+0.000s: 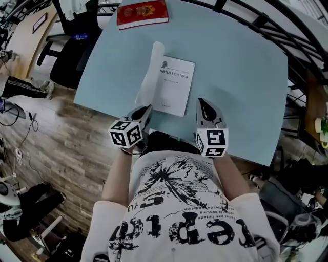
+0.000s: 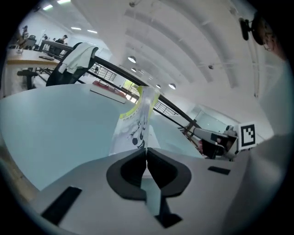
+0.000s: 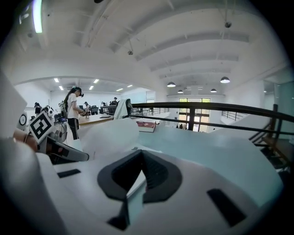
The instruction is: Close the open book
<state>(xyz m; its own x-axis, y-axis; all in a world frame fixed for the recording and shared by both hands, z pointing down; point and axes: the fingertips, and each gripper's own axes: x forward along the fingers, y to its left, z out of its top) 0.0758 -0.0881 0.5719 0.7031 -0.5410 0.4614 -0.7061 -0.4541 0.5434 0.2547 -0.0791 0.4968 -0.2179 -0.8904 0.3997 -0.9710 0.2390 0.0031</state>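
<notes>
L gripper [image 1: 148, 108] at 7 o'clock of the open book [image 1: 174, 84], smooth grey shell, dark jaws closed tip to tip, nipping lower edge of raised leaf [image 2: 140, 114]: thin, glossy, curled, standing near upright. Red book [image 1: 142, 14] flat at 12 o'clock, well apart. Rest of open book flat mid-table, white rectangular page w/ small print up. R gripper [image 1: 200, 101] at 5 o'clock, just beside book's edge, ridged dark pads closed tip to tip, nothing between. Table [image 1: 241, 77] smooth, pale blue, rounded corners.
</notes>
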